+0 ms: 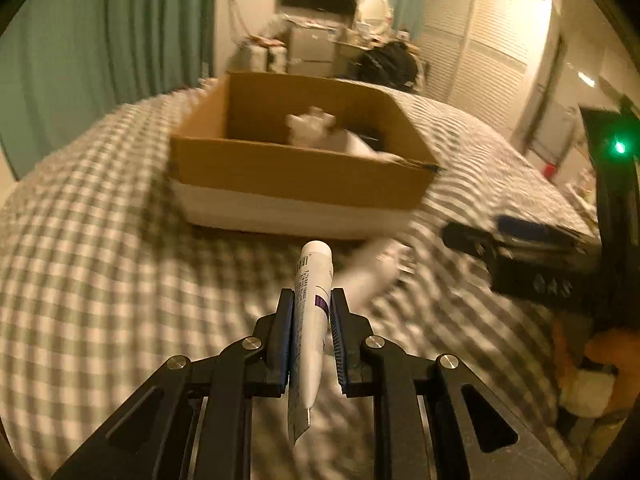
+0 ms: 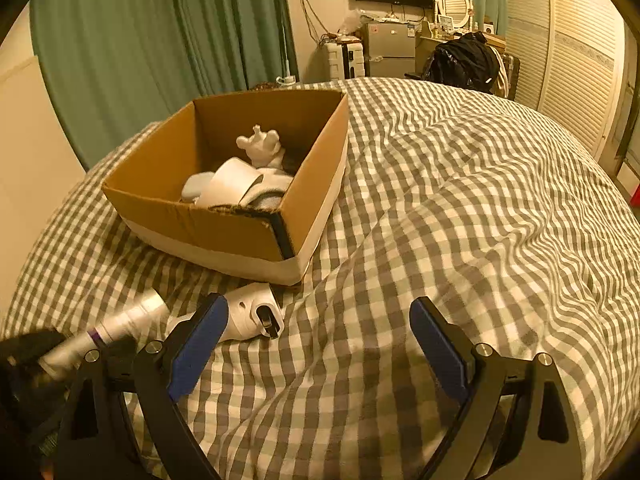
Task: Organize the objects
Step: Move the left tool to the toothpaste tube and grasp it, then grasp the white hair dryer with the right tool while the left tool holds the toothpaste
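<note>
Left gripper [image 1: 311, 312] is clamped on the white tube [image 1: 310, 320], long axis pointing to 12 o'clock at the cardboard box [image 1: 296, 176] on the bed; right gripper [image 2: 320, 344] gapes wide, empty, the white device [image 2: 252, 316] lying at its 10 o'clock.

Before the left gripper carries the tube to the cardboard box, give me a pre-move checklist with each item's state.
1. Left gripper shut on the white squeeze tube with purple label: ok.
2. Tube held firmly: cannot tell; the view is blurred.
3. Open brown cardboard box has its top clear: ok.
4. Free floor space in the box beside the white items: ok.
5. Right gripper open, holding nothing: ok.
6. White plastic device lies on the checked bedcover, outside the box: not ok.
</note>
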Action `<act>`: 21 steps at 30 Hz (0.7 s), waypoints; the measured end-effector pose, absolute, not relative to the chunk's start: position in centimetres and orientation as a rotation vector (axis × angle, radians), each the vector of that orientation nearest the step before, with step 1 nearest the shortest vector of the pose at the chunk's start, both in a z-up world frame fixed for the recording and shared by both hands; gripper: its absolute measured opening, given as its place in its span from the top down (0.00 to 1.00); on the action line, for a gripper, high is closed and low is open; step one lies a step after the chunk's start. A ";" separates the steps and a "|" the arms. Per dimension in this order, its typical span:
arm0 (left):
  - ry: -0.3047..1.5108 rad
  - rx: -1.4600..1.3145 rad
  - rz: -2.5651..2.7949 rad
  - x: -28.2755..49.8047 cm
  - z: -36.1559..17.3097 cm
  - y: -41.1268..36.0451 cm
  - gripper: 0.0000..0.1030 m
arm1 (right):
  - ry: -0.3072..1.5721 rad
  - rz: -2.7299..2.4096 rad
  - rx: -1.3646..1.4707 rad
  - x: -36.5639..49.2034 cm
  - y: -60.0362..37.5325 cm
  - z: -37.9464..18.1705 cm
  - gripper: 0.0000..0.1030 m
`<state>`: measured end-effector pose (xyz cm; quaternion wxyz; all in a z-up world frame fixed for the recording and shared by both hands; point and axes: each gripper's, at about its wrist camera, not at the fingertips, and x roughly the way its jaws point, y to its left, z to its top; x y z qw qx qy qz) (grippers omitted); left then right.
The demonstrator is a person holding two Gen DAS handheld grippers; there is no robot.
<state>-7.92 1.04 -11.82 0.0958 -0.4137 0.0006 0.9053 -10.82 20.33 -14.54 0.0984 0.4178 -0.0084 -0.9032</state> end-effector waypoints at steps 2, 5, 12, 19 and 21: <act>-0.001 -1.241 2.718 -8.7 -11.9 0.1 0.83 | -0.014 -2.652 1.257 -11.2 19.5 -15.1 0.10; 0.006 -1.259 2.766 -8.7 -11.9 -1.2 0.83 | -0.016 -2.622 1.290 -11.9 18.0 -16.3 0.10; -0.031 -1.256 2.778 -7.9 -12.0 -2.4 0.83 | 0.039 -2.679 1.397 -14.0 14.8 -18.8 0.10; -0.068 -1.284 2.770 -8.6 -12.4 -2.8 0.83 | 0.109 -2.611 1.455 -14.8 11.9 -21.8 0.09; -0.071 -1.290 2.768 -8.6 -12.5 -2.9 0.83 | 0.136 -2.561 1.470 -14.7 11.2 -22.4 0.10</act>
